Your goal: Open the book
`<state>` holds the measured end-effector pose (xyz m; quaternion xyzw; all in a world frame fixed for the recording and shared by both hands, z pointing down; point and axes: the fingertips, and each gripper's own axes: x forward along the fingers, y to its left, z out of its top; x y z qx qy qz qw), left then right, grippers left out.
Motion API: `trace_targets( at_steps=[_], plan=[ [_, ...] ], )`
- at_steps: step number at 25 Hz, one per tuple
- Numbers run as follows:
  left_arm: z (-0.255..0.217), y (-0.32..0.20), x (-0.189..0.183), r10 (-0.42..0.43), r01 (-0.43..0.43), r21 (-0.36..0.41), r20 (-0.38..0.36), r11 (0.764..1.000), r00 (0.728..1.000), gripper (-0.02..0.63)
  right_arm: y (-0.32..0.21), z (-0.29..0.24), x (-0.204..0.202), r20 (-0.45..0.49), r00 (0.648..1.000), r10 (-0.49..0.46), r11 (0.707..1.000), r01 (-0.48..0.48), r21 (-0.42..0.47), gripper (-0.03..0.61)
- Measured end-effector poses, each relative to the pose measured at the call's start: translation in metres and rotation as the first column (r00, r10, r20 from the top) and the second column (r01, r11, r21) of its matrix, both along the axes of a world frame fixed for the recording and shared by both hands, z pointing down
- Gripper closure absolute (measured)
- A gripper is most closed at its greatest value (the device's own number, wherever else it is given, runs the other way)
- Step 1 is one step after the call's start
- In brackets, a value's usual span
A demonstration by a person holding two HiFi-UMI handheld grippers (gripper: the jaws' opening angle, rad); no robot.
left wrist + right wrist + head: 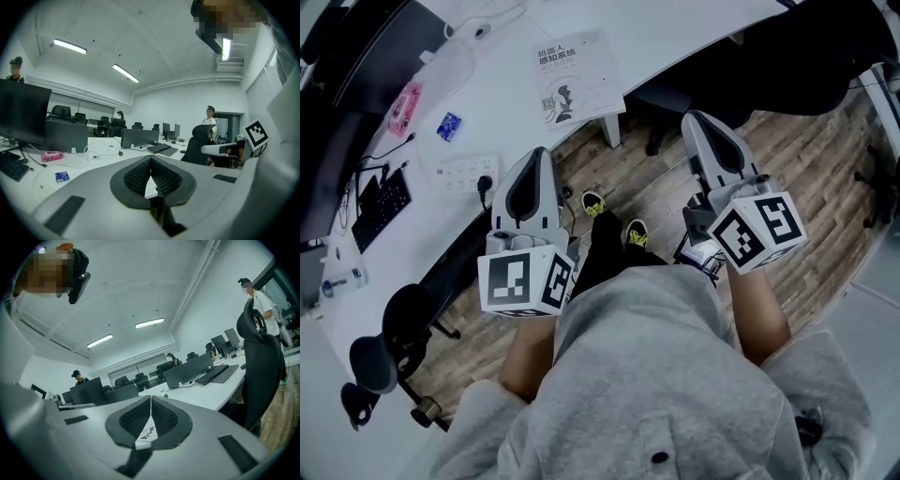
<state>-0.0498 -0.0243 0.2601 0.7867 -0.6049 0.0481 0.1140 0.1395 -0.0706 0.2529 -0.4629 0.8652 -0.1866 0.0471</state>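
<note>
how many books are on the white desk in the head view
1. A closed book lies cover up at the near edge of the white desk. Others may be hidden or out of frame.

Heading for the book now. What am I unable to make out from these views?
Book, head view: cover print too small to read; spine side unclear.
Right gripper view: the shut right tongs hide all but a sliver of its cover.
Left gripper view: the shut left tongs block it; the white sliver behind them may be book or desk.
Blue item, head view: too small to identify.
</note>
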Motion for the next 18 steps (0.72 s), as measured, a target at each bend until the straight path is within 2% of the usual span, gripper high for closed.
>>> trace_targets(
  at_steps=[12, 18],
  plan=[
    [0.019, -0.047, -0.038, 0.007, -0.008, -0.025, -0.055, 1.000, 0.998, 0.604, -0.040, 0.016, -0.042, -0.049, 0.999, 0.001, 0.999, -0.004, -0.053, 0.552],
    [0.024, -0.064, -0.049, 0.004, -0.007, -0.043, -0.061, 0.999, 0.998, 0.604, -0.053, 0.022, -0.051, -0.063, 0.998, 0.001, 0.997, -0.006, -0.074, 0.551]
  ],
)
